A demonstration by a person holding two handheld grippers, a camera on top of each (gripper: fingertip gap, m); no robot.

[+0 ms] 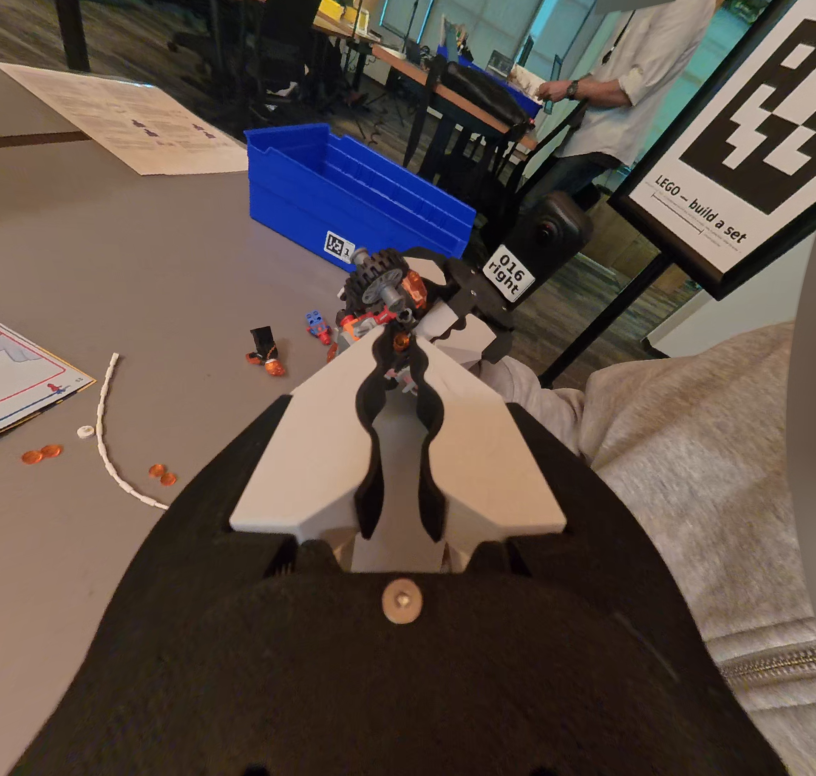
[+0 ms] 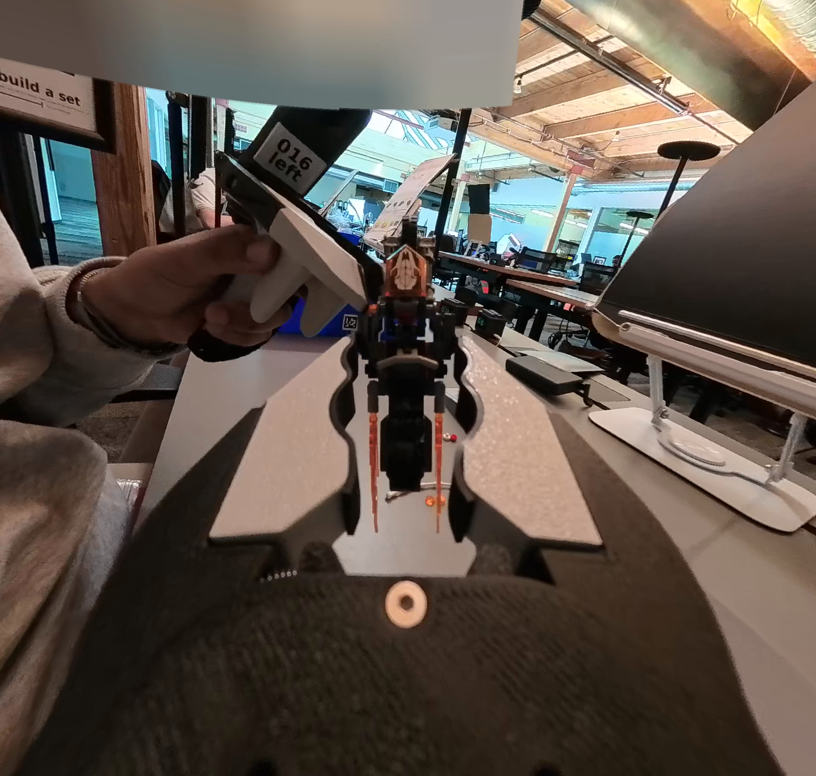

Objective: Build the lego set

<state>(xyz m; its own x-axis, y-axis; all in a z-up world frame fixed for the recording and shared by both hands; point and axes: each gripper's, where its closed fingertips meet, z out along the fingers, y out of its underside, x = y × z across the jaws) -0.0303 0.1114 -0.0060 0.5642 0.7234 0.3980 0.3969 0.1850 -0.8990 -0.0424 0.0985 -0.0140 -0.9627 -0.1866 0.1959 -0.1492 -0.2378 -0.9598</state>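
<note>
My right gripper is shut on a black and orange lego motorcycle and holds it above the grey table. The motorcycle's black wheel points towards the left wrist camera. My left gripper is almost shut on a small orange round piece and holds it against the motorcycle's side. In the right wrist view the left gripper comes in from the upper left, and its tip touches the model. The right gripper also shows in the left wrist view, behind the model.
On the table lie a blue bin, an instruction booklet, a white chain piece, loose orange studs, a white round stud and two minifigure parts. A raised laptop stands at the right. The tips of both grippers are at nearly the same place.
</note>
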